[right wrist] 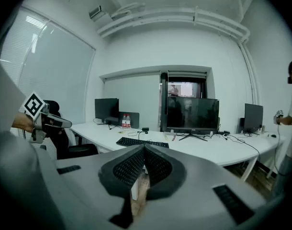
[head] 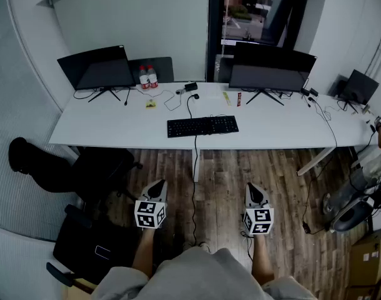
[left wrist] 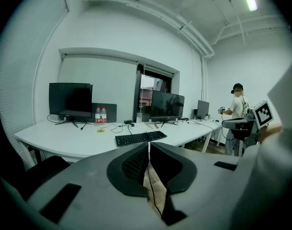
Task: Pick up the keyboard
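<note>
A black keyboard (head: pixel 202 126) lies on the long white table (head: pixel 115 130), near its front edge at the middle; a cable runs from it down to the floor. The keyboard (left wrist: pixel 140 138) also shows in the left gripper view, and the keyboard (right wrist: pixel 141 142) in the right gripper view, far ahead of the jaws. My left gripper (head: pixel 158 186) and right gripper (head: pixel 253 192) hang over the wooden floor, well short of the table. Both have their jaws pressed together with nothing between them.
Two dark monitors (head: pixel 97 67) (head: pixel 272 66) stand at the back of the table, with two water bottles (head: pixel 148 77) and loose cables between them. A black office chair (head: pixel 103 170) sits at the left under the table edge. A person (left wrist: pixel 238 110) stands far right.
</note>
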A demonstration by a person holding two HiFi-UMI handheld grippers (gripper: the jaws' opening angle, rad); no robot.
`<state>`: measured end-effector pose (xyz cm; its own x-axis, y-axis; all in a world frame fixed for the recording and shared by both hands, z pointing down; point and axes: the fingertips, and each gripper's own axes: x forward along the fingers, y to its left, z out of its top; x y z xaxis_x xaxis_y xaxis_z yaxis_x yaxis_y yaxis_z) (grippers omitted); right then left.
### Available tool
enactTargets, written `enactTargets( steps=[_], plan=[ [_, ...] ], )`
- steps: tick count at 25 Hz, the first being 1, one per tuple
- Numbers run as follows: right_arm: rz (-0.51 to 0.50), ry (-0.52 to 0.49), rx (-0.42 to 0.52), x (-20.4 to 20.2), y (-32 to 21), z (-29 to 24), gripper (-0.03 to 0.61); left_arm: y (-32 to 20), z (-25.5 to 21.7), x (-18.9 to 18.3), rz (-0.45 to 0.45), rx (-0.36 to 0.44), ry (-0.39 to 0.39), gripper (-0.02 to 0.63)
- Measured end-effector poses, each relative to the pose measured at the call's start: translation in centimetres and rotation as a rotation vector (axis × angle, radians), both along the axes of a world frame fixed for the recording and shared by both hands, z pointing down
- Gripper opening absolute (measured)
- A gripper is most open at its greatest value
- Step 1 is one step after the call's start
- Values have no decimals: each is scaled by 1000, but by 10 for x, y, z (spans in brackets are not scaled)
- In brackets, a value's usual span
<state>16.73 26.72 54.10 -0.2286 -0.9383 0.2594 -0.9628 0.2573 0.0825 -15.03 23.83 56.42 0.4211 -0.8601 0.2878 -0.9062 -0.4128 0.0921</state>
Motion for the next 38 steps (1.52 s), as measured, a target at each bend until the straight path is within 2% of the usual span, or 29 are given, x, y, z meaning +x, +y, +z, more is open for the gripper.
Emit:
enactTargets(
  steps=[7,11,12,13,14,16,23,38],
  plan=[
    [-11,2,6,-4,-1,1,1,3,2,-7,-16,-6,12,21],
    [-31,-32,22,-9,1,0,2,8,5,-5,-3,-11,47,23],
    [-51,-39,19,-12,1,1,25,9,6,-2,13,-17,58,32],
    [-75,-42,11,-16,0,3,113,10,7,2,34,-25,69,88],
    [-97,-43,3,-19,-1,4,206,10,8,7,55,-33,76,202],
    [-120,-38,-6,-23,-1,8,242,12,9,13,78,-31,80,222],
    [-114,-22,-20,-22,3,14,226,17,2,19,60,34,61,225],
    [-128,-4,-6,7,-4,12,201,22,16,47,37,-14,39,225]
  ],
)
